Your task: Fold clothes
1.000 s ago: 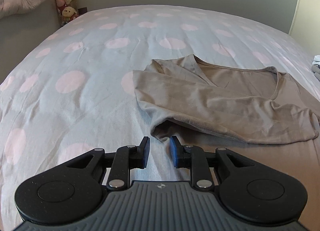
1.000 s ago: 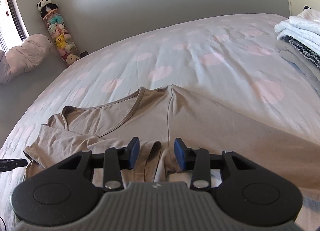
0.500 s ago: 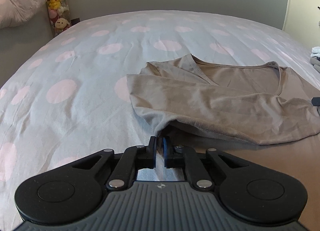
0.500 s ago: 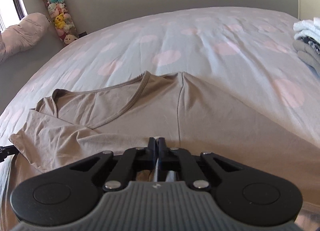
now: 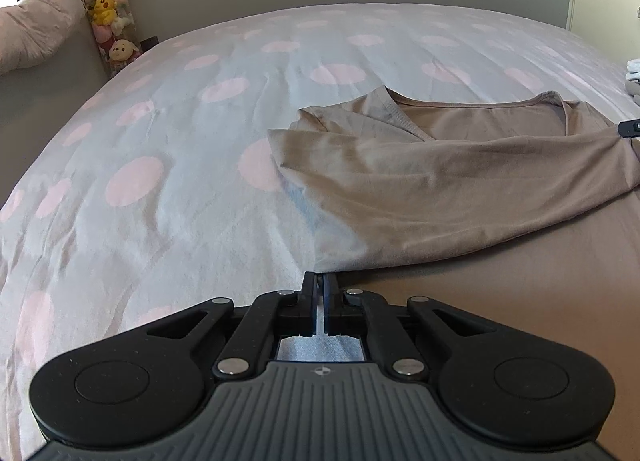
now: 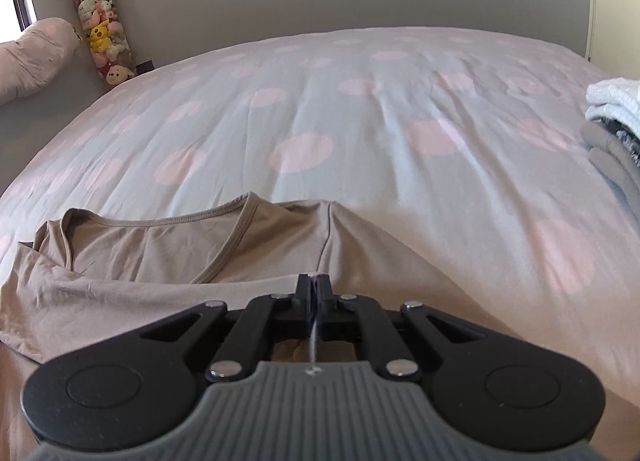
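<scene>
Bed (image 5: 168,133), pink-dotted sheet, fills both views. Tan top (image 5: 440,181) lies near centre, neckline far, sleeve folded across body. My left gripper (image 5: 320,281) pinched on its near-left edge. My right gripper (image 6: 315,281) clamped on fabric. Folded stack (image 6: 612,129) far right; plush toys (image 6: 100,29) far left.

taupe top (image 5: 440,181): soft matt knit cloth, stitched neckline band. bedsheet (image 5: 180,149): smooth matt cotton-like cloth, creased. left gripper (image 5: 320,283): matt black plastic, shiny metal rivets, ribbed grey housing. plush toys (image 6: 102,37): fuzzy fabric.
</scene>
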`<state>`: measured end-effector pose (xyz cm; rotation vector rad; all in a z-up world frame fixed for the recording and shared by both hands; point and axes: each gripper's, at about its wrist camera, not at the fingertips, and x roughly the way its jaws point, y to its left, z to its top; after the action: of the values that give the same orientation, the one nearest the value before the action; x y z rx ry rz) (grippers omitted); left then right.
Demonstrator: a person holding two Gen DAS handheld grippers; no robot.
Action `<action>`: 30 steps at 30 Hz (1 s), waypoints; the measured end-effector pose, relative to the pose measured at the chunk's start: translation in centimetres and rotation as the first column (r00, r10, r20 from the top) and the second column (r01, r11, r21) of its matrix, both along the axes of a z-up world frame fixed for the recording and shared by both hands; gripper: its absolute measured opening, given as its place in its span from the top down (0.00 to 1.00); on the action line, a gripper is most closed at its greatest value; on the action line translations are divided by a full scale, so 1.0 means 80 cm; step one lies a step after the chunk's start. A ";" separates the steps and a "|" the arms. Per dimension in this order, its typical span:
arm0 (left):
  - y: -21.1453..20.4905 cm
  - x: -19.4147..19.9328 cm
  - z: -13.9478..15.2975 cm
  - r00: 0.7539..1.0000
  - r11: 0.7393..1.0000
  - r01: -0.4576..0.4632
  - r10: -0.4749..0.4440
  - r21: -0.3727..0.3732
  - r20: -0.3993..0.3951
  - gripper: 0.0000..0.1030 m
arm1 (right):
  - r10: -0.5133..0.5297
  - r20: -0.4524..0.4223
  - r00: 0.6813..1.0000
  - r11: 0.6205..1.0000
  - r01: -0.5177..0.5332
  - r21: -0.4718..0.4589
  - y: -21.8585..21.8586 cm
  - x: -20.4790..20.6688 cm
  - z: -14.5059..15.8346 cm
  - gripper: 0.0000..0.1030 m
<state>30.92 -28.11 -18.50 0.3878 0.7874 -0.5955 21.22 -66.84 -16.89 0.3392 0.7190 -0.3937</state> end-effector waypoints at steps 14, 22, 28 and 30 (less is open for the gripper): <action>0.010 0.004 0.000 0.999 1.000 -0.024 0.024 0.000 -0.025 1.00 | 0.081 0.044 0.996 0.997 -0.080 -0.016 0.047 -0.054 0.000 0.89; 0.007 0.003 -0.004 1.000 1.000 -0.013 0.013 0.021 -0.022 1.00 | 0.075 -0.021 0.997 0.997 -0.076 -0.033 0.049 -0.060 -0.022 0.96; 0.006 0.005 -0.005 1.000 0.998 -0.017 0.018 0.053 -0.020 1.00 | 0.041 -0.018 0.999 0.999 -0.040 0.012 0.033 -0.077 -0.020 0.75; 0.009 0.007 -0.005 0.999 0.998 -0.032 0.033 0.058 -0.022 1.00 | 0.024 -0.021 0.999 1.000 -0.024 0.009 0.032 -0.087 -0.014 0.74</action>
<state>31.46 -27.39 -18.88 0.4204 0.8330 -0.5490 14.25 -64.30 -18.02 0.3349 0.7455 -0.3719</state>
